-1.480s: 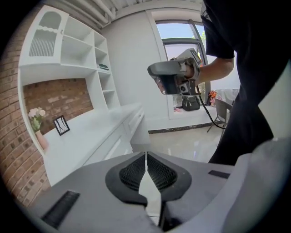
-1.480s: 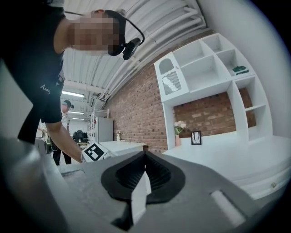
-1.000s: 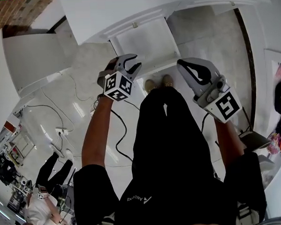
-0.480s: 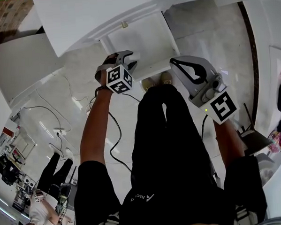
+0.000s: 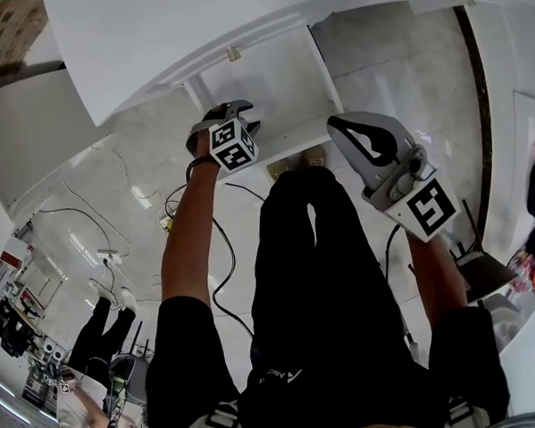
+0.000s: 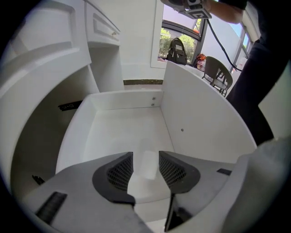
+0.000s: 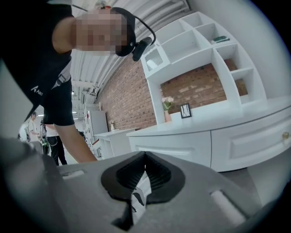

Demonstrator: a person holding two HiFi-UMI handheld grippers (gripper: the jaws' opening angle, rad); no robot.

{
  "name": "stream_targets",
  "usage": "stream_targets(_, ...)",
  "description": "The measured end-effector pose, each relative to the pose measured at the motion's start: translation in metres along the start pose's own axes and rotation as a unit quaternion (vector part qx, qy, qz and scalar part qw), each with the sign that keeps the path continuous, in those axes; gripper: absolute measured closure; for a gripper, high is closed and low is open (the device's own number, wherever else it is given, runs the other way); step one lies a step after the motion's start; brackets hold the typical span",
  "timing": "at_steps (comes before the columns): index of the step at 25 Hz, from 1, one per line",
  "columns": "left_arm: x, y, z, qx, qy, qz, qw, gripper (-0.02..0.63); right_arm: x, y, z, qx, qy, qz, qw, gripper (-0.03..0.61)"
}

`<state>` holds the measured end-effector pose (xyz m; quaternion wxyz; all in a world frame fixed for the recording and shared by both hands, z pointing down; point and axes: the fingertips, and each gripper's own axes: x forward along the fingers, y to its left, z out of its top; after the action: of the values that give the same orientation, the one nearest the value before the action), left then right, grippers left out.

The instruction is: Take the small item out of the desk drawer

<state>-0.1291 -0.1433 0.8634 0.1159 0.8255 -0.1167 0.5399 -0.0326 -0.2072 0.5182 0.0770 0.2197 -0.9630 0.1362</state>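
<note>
The white desk drawer [image 5: 269, 81] stands pulled open in front of the person's legs. In the left gripper view its inside [image 6: 122, 129] is bare except for one small white item [image 6: 148, 164] lying on the floor near the front. My left gripper [image 5: 247, 114] reaches down into the drawer. Its jaws [image 6: 145, 169] stand open on either side of that item, with a thin gap on each side. My right gripper [image 5: 339, 124] is held up to the right, above the drawer's front panel. Its jaws [image 7: 145, 157] are shut with nothing held.
The white desk [image 5: 195, 33] overhangs the drawer. Cables [image 5: 218, 256] trail across the glossy floor at the left. A person stands at the lower left [image 5: 103, 320]. A chair [image 6: 219, 73] and a backpack [image 6: 176, 49] sit beyond the drawer. White shelves [image 7: 204, 54] line a brick wall.
My left gripper has moved forward and down into the open drawer, and its jaws now straddle the white item. The right gripper has stayed about where it was, shut.
</note>
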Motion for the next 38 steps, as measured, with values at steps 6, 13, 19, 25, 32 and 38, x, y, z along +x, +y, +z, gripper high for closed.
stream_targets(6,0.024,-0.006,-0.011,0.040,0.028,-0.040,0.9980,0.440,-0.004,-0.011,-0.008,0.004,0.006,-0.007,1.000,0.577)
stream_targets(13,0.048,-0.016,-0.020,0.090,0.069,-0.073,0.9908,0.440,-0.009,-0.021,-0.018,0.014,0.016,-0.014,1.000,0.577)
stream_targets(19,0.064,-0.015,-0.027,0.103,0.090,-0.086,0.9869,0.440,-0.012,-0.026,-0.022,0.018,0.021,-0.021,0.999,0.577)
stream_targets(25,0.074,-0.018,-0.033,0.104,0.101,-0.103,0.9840,0.440,-0.014,-0.031,-0.026,0.022,0.026,-0.024,0.999,0.577)
stream_targets(32,0.081,-0.020,-0.037,0.096,0.103,-0.119,0.9829,0.440,-0.010,-0.037,-0.029,0.024,0.027,-0.027,0.999,0.577)
stream_targets(38,0.069,-0.012,-0.024,0.050,0.077,-0.103,0.9904,0.443,-0.012,-0.033,-0.027,0.025,0.026,-0.027,0.999,0.577)
